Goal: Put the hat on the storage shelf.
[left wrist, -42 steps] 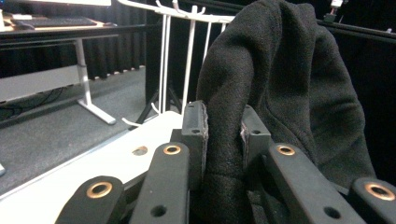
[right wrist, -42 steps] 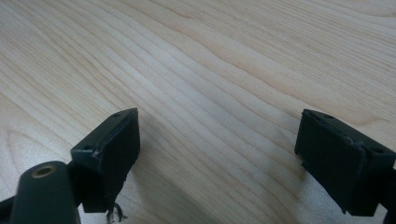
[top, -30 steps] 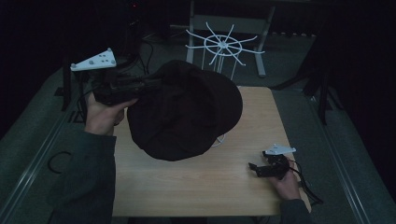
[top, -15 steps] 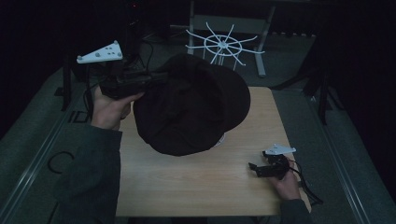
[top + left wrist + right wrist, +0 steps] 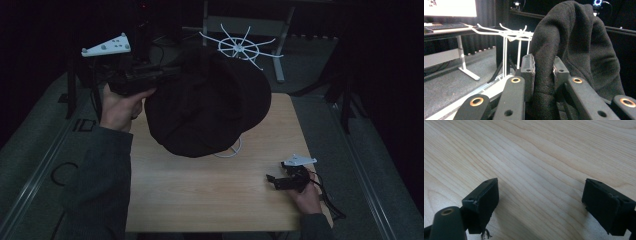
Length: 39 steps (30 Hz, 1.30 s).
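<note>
The left gripper (image 5: 543, 67) is raised above the far left corner of the wooden table (image 5: 200, 200), its jaws pinching a thick fold of a black fleece garment (image 5: 207, 107). In the left gripper view the fabric is squeezed between the two pads and rises above them in a rounded hump, then drapes down on the right side. From the high view, the garment hangs off the left gripper (image 5: 172, 75) and spreads out to its right as a broad dark mass held up over the far half of the table. A white hoop (image 5: 231, 151) peeks out on the tabletop just below the garment's lower edge.

Beyond the table stands a white rack (image 5: 240, 47) with spoke-like arms; the left gripper view shows the rack (image 5: 506, 33) behind and to the left of the cloth.

The left hand (image 5: 120, 107) grips its tool from below, forearm in a grey sleeve (image 5: 100, 180) reaching forward and up. The right gripper (image 5: 540, 205) rests low on the near right part of the table, jaws spread wide with bare wood between them. In the high view the right hand (image 5: 305, 192) holds the right gripper (image 5: 272, 181) pointing left, well apart from the garment.
</note>
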{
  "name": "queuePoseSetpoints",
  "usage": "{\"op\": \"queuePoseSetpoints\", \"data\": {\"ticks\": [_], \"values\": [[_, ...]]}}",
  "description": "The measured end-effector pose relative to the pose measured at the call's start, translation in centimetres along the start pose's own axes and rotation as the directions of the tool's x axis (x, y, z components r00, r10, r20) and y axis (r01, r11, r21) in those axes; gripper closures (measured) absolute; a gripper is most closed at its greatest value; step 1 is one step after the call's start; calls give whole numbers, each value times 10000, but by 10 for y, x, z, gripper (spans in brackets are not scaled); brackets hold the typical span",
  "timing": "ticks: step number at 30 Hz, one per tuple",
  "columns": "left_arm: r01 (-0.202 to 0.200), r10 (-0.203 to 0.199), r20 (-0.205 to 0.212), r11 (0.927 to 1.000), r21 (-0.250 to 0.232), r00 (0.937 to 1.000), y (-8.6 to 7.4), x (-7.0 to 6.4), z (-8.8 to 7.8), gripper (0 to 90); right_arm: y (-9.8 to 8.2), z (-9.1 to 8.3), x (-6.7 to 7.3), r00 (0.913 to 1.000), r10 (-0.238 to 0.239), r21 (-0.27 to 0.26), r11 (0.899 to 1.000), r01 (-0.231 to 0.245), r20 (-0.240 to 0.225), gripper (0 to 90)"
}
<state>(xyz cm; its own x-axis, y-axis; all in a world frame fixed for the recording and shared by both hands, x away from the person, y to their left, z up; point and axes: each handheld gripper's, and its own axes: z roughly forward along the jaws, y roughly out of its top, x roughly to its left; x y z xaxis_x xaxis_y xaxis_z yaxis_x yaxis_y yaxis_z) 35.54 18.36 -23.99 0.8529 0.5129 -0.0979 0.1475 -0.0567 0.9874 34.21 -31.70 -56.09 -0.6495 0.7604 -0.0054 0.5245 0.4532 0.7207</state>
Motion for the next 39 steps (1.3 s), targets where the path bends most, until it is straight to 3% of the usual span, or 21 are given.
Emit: {"op": "queuePoseSetpoints", "data": {"ticks": [10, 17, 23, 32, 39], "values": [[312, -325, -294, 9986, -421, 9990, 8, 12, 8, 772, 0, 0, 0, 10000, 3, -1, 10000, -3, 0, 139], [473, -530, -964, 9971, -602, 9939, 12, 19, 16, 767, 0, 0, 0, 10000, 9, 1, 10000, -9, -6, 139], [582, -629, -1438, 9976, -363, 9876, 4, 23, 29, 757, 0, 0, 0, 10000, 4, -1, 10000, -4, -7, 139], [753, -756, -1000, 9971, -66, 9921, -8, 27, 37, 712, 0, 0, 0, 10000, 11, -1, 10000, -11, -7, 139], [648, -609, -1486, 9977, 218, 9870, -9, 26, 37, 650, 0, 0, 0, 10000, 38, -6, 10000, -38, 16, 140]]}}
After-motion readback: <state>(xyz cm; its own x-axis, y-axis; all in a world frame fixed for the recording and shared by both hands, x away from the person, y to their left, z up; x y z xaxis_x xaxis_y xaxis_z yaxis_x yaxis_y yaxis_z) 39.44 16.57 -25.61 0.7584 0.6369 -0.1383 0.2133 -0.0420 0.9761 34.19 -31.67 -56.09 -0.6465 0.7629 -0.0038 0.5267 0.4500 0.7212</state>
